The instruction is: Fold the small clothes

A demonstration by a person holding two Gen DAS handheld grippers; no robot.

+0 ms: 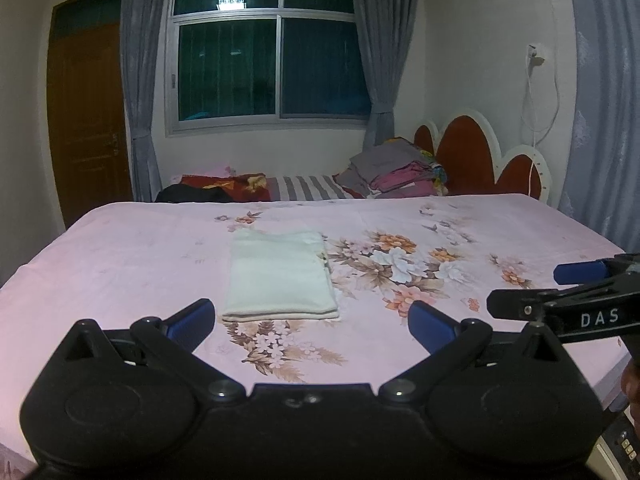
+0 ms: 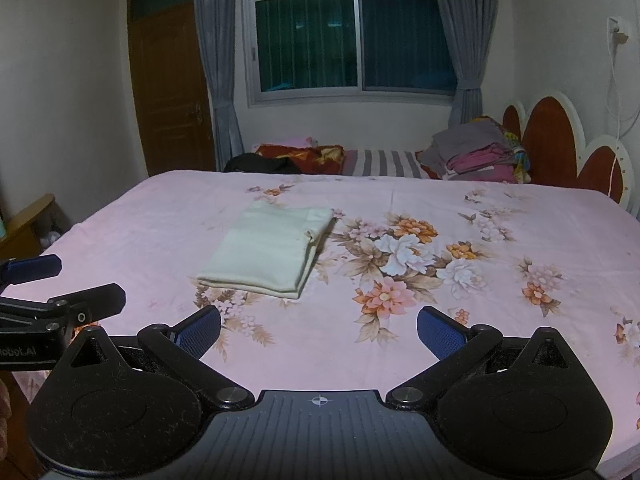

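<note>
On the bed (image 1: 120,248) ahead | folded cream garment (image 1: 278,276) lies flat, long axis running away from me | left gripper (image 1: 312,320) nearer, right gripper (image 2: 318,330) offset rightward | I see both jaws spread wide, empty

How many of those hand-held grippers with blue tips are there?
2. The left hand-held gripper is open over the near edge of the bed; the right hand-held gripper is open beside it. Neither touches the folded white cloth.
</note>
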